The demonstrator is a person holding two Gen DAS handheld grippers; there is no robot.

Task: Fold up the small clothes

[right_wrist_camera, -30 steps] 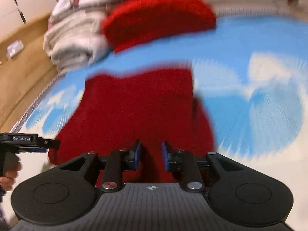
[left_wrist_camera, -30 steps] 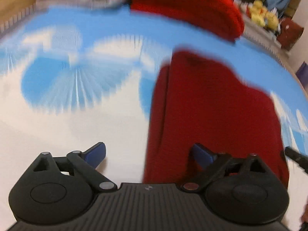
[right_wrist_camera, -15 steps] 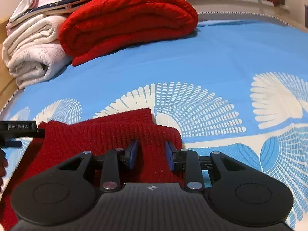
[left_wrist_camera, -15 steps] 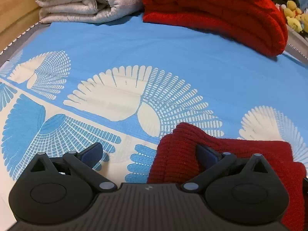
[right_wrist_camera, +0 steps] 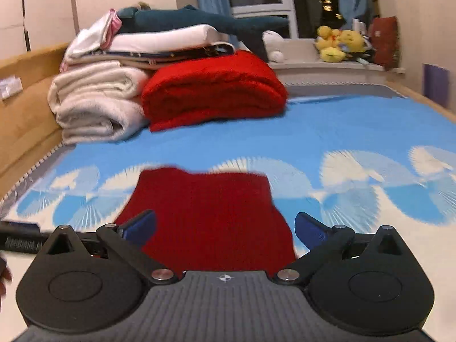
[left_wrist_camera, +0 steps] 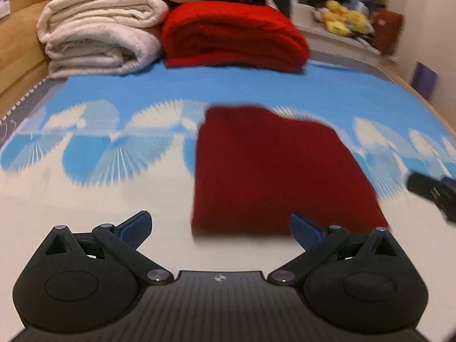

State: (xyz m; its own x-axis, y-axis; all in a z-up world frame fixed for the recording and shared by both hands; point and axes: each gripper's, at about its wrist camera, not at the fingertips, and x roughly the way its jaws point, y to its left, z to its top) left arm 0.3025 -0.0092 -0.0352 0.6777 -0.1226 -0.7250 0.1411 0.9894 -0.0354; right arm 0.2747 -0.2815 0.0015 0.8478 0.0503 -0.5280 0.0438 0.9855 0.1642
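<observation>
**Fold laid down; both tongs clear of the garment**

The dark red knit garment [left_wrist_camera: 273, 171] lies folded into a compact rectangle on the bed sheet [left_wrist_camera: 199, 85], roughly mid-bed, well apart from the stacked blankets [right_wrist_camera: 97, 105] and the bright red blanket [right_wrist_camera: 213, 88] by the headboard.

The left tongs [left_wrist_camera: 219, 226] stand wide with nothing between the pads, above and short of the garment's near edge. The right tongs [right_wrist_camera: 225, 225] have just been opening and now stand wide; the knit shows behind the gap, but neither pad presses on it.

Judgement: this fold appears placed and released. The next move calls either for a further fold or for setting the piece aside. The motion blur prevents checking edge alignment.
</observation>
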